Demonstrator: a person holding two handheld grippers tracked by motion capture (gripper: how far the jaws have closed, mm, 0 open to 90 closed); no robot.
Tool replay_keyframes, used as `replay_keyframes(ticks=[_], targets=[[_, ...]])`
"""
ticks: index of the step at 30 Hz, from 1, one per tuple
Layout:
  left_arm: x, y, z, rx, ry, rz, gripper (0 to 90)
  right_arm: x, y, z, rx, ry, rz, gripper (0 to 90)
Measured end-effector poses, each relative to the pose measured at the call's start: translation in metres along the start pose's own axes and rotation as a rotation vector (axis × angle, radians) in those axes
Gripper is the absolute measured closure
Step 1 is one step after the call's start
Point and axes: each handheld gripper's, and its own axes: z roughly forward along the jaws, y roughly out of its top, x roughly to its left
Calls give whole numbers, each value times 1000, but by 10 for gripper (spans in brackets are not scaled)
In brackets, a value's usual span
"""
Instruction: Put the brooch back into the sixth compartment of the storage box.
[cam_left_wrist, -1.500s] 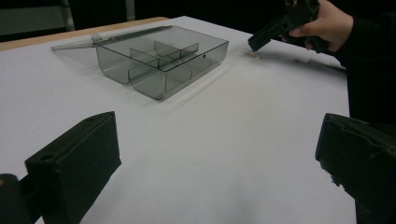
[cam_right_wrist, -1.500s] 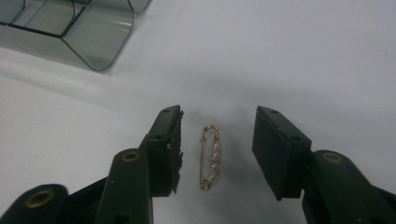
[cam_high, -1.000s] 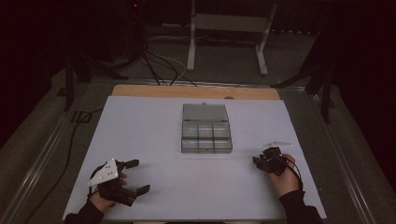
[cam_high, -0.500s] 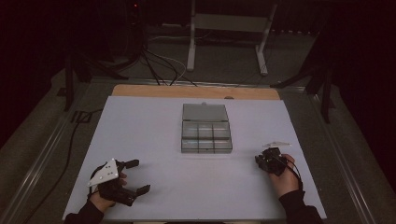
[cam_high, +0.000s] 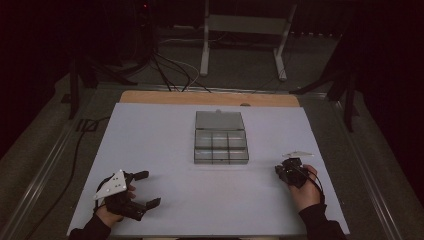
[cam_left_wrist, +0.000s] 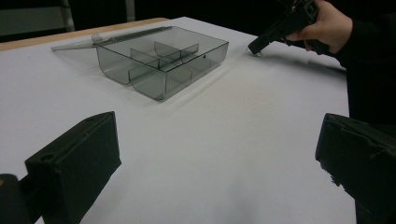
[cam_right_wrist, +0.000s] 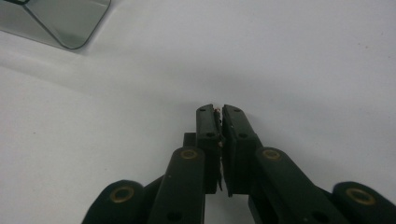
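A clear smoky compartment box (cam_high: 221, 148) lies in the middle of the white table with its lid (cam_high: 219, 120) folded flat behind it; its cells look empty (cam_left_wrist: 159, 65). My left gripper (cam_high: 148, 188) rests near the front left, jaws wide open with nothing between them (cam_left_wrist: 217, 163). My right gripper (cam_high: 279, 171) is at the front right, tip down on the table (cam_left_wrist: 254, 48). Its jaws have just been closing and now stand together, with a tiny pale sliver pinched at the tip (cam_right_wrist: 218, 111).
The white sheet (cam_high: 165, 135) covers the table, with a wooden edge (cam_high: 210, 98) at the far side. A corner of the box (cam_right_wrist: 70, 23) lies up and left of the right jaws. Cables and a metal stand (cam_high: 240, 30) are on the floor beyond.
The right gripper's jaws have drawn together at the table surface. Both hands stay where they were, and the left gripper is unchanged.
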Motion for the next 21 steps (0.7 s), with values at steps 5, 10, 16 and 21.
replay_keyframes(ticks=[5,10,16,21], targets=[[0,0,0,2,1,-1,15,1,1,-1,-1,10,0,858],[0,0,0,2,2,-2,15,0,1,-5,-12,16,4,858],[0,0,1,4,1,0,15,3,1,-7,-16,25,-2,858],[0,-1,1,3,2,-4,15,7,2,-9,-19,37,-20,859]])
